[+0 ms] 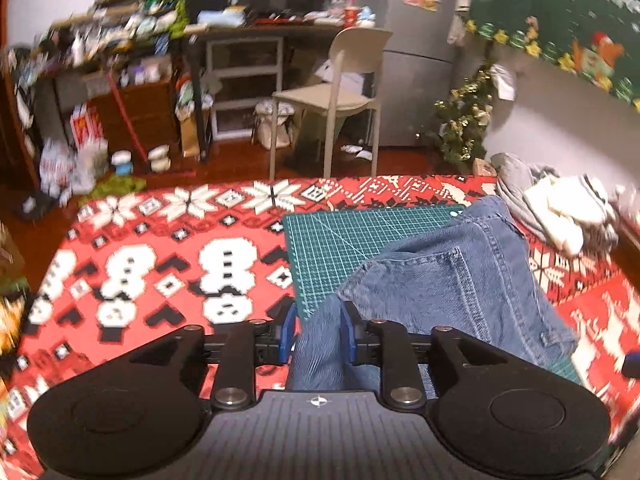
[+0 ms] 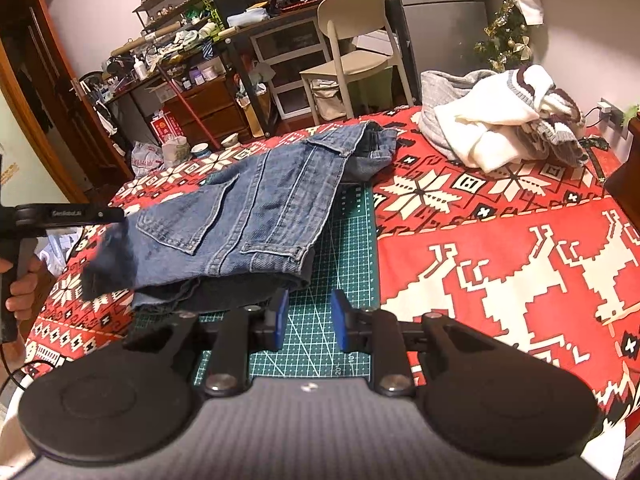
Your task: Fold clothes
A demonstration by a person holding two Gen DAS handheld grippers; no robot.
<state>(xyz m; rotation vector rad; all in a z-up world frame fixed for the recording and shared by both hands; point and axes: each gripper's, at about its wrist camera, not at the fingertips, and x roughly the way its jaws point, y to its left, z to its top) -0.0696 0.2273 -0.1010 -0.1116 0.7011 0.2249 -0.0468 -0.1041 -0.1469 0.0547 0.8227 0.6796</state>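
While the left hand-held gripper (image 1: 318,332) has a bunched fold of the jeans (image 1: 452,276) between its part-open blue pads, the garment spreads away toward its one o'clock over the green cutting mat (image 1: 340,240). From the right hand-held gripper (image 2: 308,322), jaws apart and empty over the mat, the folded jeans lie at eleven o'clock, long axis running toward one o'clock, so the left is nearer.

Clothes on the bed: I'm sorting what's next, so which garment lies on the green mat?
The blue denim jeans, partly on the green cutting mat. The grey garment and white sweater lie heaped farther back on the red blanket.
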